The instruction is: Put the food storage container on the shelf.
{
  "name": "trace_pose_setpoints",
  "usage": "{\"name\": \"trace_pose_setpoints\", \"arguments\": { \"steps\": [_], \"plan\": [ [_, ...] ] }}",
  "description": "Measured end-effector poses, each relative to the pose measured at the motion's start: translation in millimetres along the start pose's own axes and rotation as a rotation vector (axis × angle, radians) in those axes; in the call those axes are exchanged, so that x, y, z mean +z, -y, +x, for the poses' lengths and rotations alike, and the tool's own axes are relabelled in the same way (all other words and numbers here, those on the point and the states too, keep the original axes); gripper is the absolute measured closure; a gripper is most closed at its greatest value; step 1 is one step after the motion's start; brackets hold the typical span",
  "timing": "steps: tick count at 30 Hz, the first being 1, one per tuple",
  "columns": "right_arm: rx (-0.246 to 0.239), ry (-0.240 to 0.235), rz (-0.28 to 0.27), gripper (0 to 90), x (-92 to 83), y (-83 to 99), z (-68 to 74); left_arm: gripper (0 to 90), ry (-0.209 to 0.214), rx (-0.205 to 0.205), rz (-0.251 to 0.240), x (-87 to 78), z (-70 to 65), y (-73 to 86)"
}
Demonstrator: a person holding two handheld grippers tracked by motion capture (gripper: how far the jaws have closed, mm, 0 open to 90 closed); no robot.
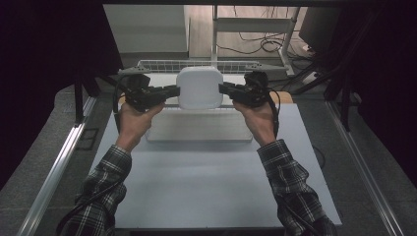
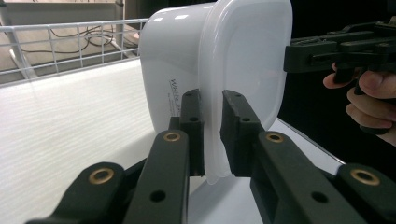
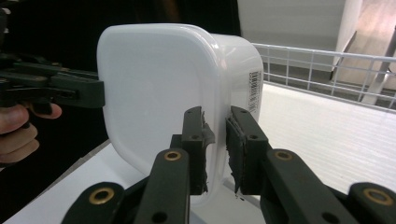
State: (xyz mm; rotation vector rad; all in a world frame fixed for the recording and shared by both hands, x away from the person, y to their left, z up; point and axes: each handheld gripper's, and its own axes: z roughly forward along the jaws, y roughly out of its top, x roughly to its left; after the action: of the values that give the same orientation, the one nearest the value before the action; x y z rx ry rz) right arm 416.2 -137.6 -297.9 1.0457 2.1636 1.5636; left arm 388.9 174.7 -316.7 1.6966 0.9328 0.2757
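Landmark: the wire basket (image 1: pixel 196 64) at the far edge of the white table (image 1: pixel 206 182).

Table is the biggest item. A pale flat tray (image 1: pixel 199 129) lies on it, on the near side of the basket.

The white lidded container (image 1: pixel 199 87) is held up in the air just in front of the basket, above the tray's far edge and tipped on its side, so the lid (image 2: pixel 252 60) faces the person. Not resting on anything that I can see.

Left gripper (image 1: pixel 173 90): jaws clamped on the container's rim at its left side; in the left gripper view the lid flange sits pinched between the pads. Right gripper (image 1: pixel 223 88): same on the opposite side, jaws closed on the flange, as the right gripper view shows (image 3: pixel 215 140).

Progress, my read: pickup is done, with a two-handed grip secured and the container clear of the surface. Placement is left, probably into the basket or onto the tray; I can't tell which. The lid looks seated all round, so no opening has started.

Risk: only a thin rim grip on each side.
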Motion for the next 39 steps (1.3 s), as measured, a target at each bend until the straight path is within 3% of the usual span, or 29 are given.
{"name": "trace_pose_setpoints", "arguments": {
  "steps": [14, 24, 29, 34, 39],
  "plan": [
    [0.029, 0.028, 0.011, 69.7, 14.9, -3.7, -9.0, 74.4, -0.014, -0.022, -0.011, 13.5, 9.0, -5.2],
    [0.000, 0.063, 0.016, 63.3, 25.6, -7.6, -7.1, 67.5, -0.052, -0.006, 0.014, 22.7, 13.8, -7.0],
    [0.015, 0.060, 0.015, 61.0, 30.0, -6.3, -11.0, 64.7, -0.055, -0.016, 0.016, 27.0, 15.8, -7.0],
    [-0.009, 0.073, 0.026, 55.6, 33.8, -8.6, -9.8, 58.3, -0.097, 0.003, 0.045, 31.9, 15.8, -9.7],
    [-0.015, 0.105, 0.023, 50.1, 37.6, -10.0, -12.1, 50.4, -0.104, -0.030, 0.043, 36.0, 19.7, -10.8]
  ]
}}
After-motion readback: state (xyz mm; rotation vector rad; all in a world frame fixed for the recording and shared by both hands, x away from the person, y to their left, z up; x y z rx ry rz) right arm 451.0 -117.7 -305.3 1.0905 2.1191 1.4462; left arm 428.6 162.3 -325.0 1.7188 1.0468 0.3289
